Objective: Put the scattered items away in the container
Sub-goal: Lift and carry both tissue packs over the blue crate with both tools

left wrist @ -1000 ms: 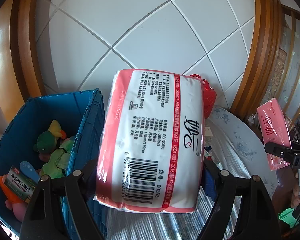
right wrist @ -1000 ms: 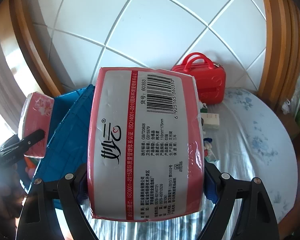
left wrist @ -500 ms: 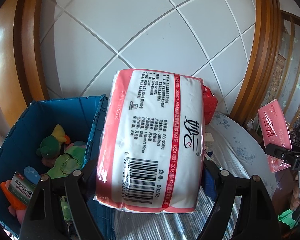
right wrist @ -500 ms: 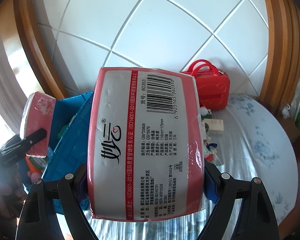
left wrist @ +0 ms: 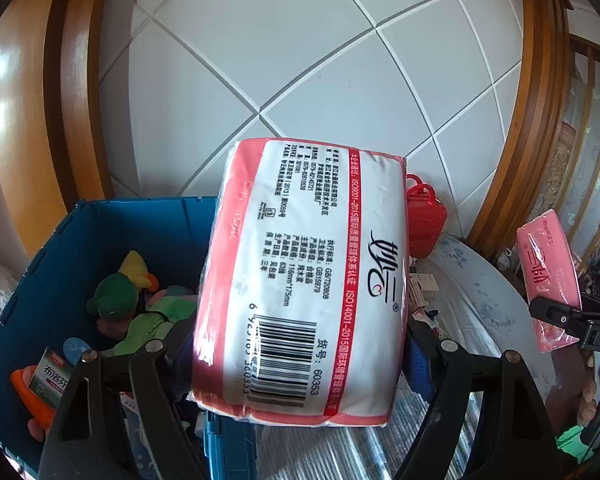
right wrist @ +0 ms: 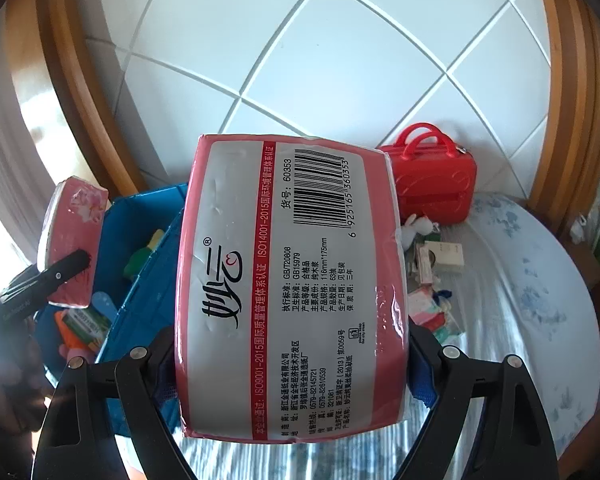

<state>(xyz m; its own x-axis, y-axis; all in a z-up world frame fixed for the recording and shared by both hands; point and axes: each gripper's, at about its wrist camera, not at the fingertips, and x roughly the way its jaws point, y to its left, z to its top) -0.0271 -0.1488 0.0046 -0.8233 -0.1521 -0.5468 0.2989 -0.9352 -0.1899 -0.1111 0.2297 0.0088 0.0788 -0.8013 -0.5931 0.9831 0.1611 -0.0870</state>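
The left gripper (left wrist: 300,354) is clamped on a pink-and-white plastic-wrapped tissue pack (left wrist: 304,280), held in the air over the right wall of the blue plastic crate (left wrist: 100,224), which contains plush toys (left wrist: 130,300). The right gripper (right wrist: 290,354) likewise grips a second pink-and-white tissue pack (right wrist: 288,280) between its fingers, right of the crate, above the floral-clothed table (right wrist: 532,304). A red toy suitcase (right wrist: 432,188) stands at the far side.
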